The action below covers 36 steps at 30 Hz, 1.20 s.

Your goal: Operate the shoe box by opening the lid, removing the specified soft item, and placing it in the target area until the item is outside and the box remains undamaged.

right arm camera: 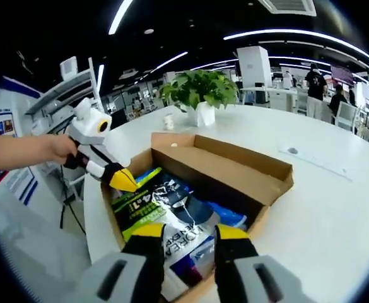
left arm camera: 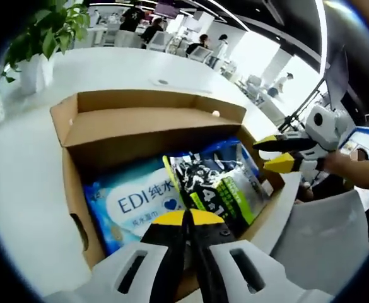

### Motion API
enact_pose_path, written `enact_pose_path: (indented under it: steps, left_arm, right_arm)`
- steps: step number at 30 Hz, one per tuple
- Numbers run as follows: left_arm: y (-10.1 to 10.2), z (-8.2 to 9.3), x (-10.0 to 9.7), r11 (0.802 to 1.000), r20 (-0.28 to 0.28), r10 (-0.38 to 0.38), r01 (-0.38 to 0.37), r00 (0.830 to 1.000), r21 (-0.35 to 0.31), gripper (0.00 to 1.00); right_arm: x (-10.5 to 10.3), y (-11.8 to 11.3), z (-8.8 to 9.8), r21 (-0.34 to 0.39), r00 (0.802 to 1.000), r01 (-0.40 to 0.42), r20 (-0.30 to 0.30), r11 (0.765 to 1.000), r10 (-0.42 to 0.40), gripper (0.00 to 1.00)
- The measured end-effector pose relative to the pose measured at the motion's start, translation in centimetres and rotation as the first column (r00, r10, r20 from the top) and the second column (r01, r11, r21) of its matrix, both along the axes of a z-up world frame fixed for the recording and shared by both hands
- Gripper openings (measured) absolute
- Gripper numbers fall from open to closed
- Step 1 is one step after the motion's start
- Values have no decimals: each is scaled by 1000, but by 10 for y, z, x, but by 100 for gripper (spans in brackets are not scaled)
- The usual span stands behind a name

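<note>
2 pairs of tongs hung over the open shoe box (left arm camera: pixel 140 136), whose lid was folded back on the far side, so the contents lay exposed for picking. The left tongs (left arm camera: pixel 185 221) were drawn together at the tips, gripping nothing, and sat at the box's near edge, poised directly above the packets. Just ahead of them lay the dark soft packet (left arm camera: pixel 219 180) with green lettering, and to their left a blue wipes pack (left arm camera: pixel 137 202) beside it. The right tongs (right arm camera: pixel 190 237) stood parted and empty, hovering over the dark packet's end at the opposite side of the box, likely lined up to pinch it. The white surface (right arm camera: pixel 335 208) around the box looked a fair target. A potted plant (right arm camera: pixel 197 95) stood beyond the box.
</note>
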State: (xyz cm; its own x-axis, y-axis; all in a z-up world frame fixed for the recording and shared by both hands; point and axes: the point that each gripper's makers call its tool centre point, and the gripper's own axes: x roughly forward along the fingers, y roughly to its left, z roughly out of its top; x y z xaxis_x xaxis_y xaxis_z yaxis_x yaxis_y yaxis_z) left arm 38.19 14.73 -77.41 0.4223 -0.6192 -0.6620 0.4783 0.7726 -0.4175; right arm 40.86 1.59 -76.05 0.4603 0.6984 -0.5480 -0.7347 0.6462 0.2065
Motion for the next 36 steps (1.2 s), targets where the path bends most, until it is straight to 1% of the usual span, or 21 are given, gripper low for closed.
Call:
enact_pose_path:
  steps: [5, 7, 11, 15, 19, 21, 24, 27, 31, 34, 36]
  left_arm:
    - [5, 5, 0, 1000, 26, -7, 7, 1000, 0, 0]
    - [6, 5, 0, 1000, 28, -4, 4, 1000, -4, 0]
    - [8, 5, 0, 1000, 40, -10, 10, 999, -2, 0]
    - [11, 5, -1, 1000, 43, -8, 8, 999, 2, 0]
    - [13, 8, -1, 1000, 61, -14, 14, 998, 0, 0]
    - [14, 10, -1, 1000, 70, -16, 16, 997, -1, 0]
    - [15, 11, -1, 1000, 78, -17, 18, 997, -4, 0]
    - [17, 10, -1, 1000, 82, -21, 21, 996, 8, 0]
    - [19, 10, -2, 1000, 75, 3, -2, 997, -5, 0]
    - [20, 9, -2, 1000, 73, 10, -10, 997, -5, 0]
    - [20, 10, -2, 1000, 72, 14, -13, 997, -8, 0]
  right_arm:
    - [6, 3, -5, -10, 1000, 2, -7, 1000, -2, 24]
    - [9, 6, -7, -20, 1000, -6, -8, 1000, 5, 24]
    - [13, 9, -11, -63, 1000, -7, -11, 998, 7, 24]
    - [12, 14, -15, -78, 1000, -24, -22, 997, 22, 24]
    - [13, 16, -24, -97, 999, -26, -45, 995, 22, 23]
    - [14, 18, -27, -105, 999, -29, -44, 994, 24, 21]
    - [13, 23, -28, -78, 997, -33, -67, 996, 27, 21]
    - [13, 25, -26, -48, 997, -24, -78, 999, 20, 20]
    - [15, 23, -19, -22, 998, -4, -67, 1000, 2, 12]
    - [16, 21, -14, -9, 999, 7, -49, 1000, -8, 2]
    - [16, 21, -10, -2, 999, 7, -33, 1000, -7, 0]
